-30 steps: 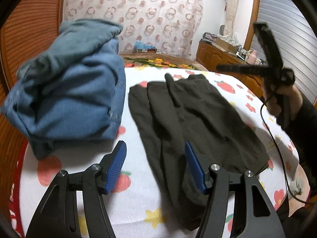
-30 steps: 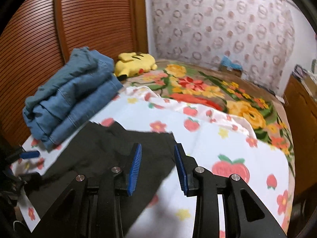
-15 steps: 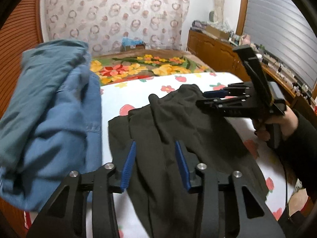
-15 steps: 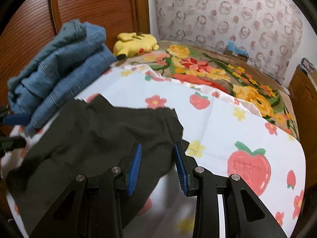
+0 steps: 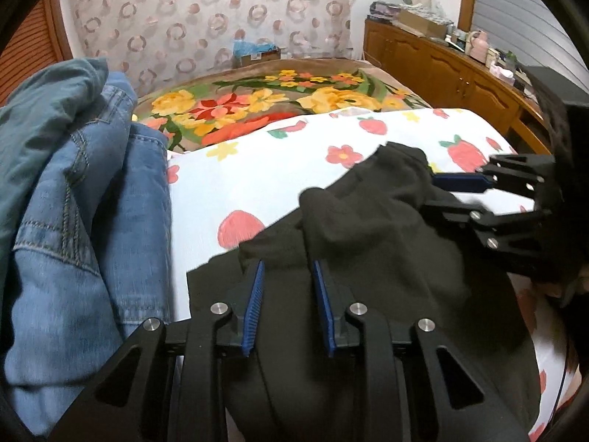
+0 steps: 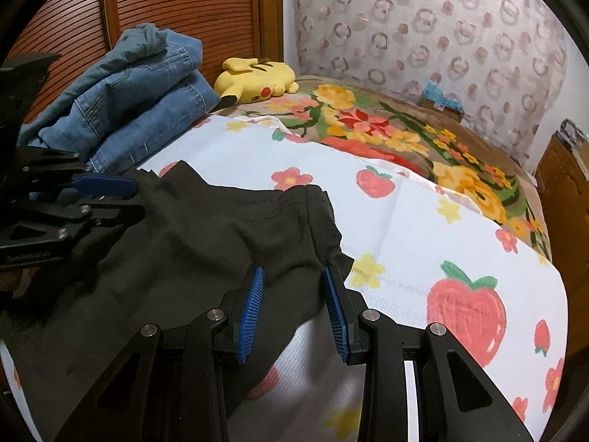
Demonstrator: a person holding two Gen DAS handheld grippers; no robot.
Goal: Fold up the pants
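Black pants [image 5: 368,258] lie on the strawberry-print sheet [image 5: 239,180], their far edge rumpled. My left gripper [image 5: 287,276] sits low over the pants' left part, jaws partly open, cloth between the blue pads. My right gripper [image 6: 292,283] is over the pants' right corner [image 6: 313,228], jaws partly open with cloth between them. The right gripper also shows in the left wrist view [image 5: 478,199], and the left gripper in the right wrist view [image 6: 92,191]. Neither pair of pads is pressed onto the cloth.
A stack of folded blue jeans [image 5: 73,202] stands at the left, also in the right wrist view [image 6: 129,92]. A yellow plush toy [image 6: 254,81] lies behind it. A floral blanket [image 5: 276,99] covers the far bed. Wooden cabinets [image 5: 441,66] line the right wall.
Both grippers moved forward and down onto the pants. The left gripper's jaws narrowed from wide open. The pants' far edge has bunched up.
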